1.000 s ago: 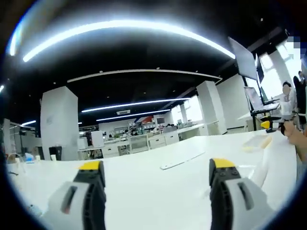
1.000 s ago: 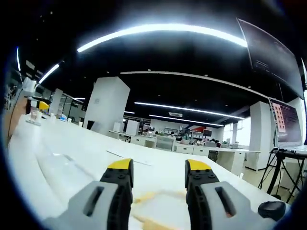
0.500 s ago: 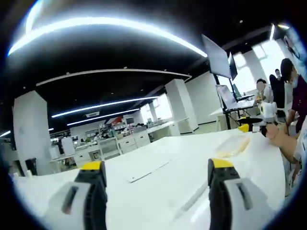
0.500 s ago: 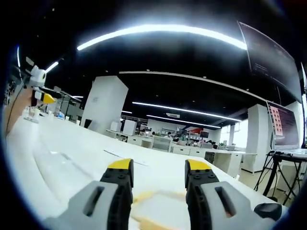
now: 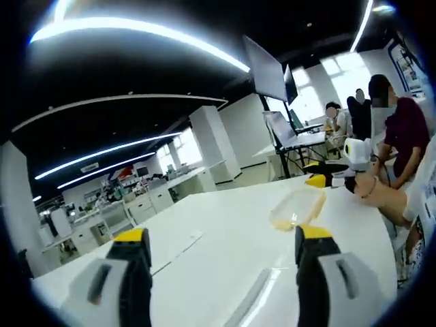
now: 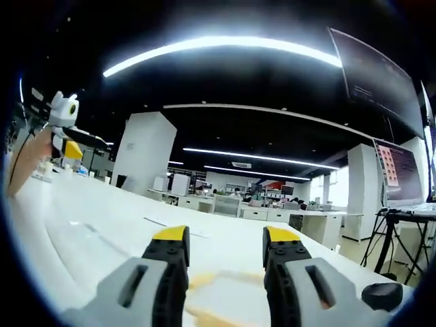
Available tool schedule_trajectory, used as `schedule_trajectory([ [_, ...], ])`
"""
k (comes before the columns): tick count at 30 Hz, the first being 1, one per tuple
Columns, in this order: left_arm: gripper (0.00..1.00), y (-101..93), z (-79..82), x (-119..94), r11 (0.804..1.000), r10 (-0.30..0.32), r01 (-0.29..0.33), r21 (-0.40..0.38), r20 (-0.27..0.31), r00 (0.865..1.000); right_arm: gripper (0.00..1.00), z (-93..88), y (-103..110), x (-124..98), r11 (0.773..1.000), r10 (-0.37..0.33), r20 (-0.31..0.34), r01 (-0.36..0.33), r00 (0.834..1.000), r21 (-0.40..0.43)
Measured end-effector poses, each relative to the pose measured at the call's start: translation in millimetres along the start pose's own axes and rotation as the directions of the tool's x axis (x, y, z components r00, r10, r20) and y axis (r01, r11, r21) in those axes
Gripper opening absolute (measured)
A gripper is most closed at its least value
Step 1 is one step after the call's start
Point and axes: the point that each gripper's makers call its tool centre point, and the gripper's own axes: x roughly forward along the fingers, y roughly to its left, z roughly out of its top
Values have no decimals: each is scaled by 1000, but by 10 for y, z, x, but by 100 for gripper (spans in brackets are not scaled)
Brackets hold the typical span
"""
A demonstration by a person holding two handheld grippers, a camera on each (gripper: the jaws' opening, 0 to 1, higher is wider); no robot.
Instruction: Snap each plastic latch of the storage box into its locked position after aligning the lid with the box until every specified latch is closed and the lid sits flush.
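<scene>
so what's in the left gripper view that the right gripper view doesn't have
Left gripper view: seated people at the far right, and a hand holding the right tool just beyond a clear plastic container lying on the table. Right gripper view: a black round object at lower right, and the left tool at far left. Both: the white table, ceiling light strips, and each view's own tool open and empty.
</scene>
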Motion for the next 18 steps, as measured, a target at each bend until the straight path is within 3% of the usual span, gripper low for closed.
schedule_trajectory([
  [10,87,-317,20,446,991,-128,129,29,-33,991,43,-35,-20,29,1000,-15,-11,15,1000,-9],
  [18,86,-478,-15,761,982,-180,183,49,-65,982,43,-47,-39,48,1000,-23,-11,23,1000,-7],
])
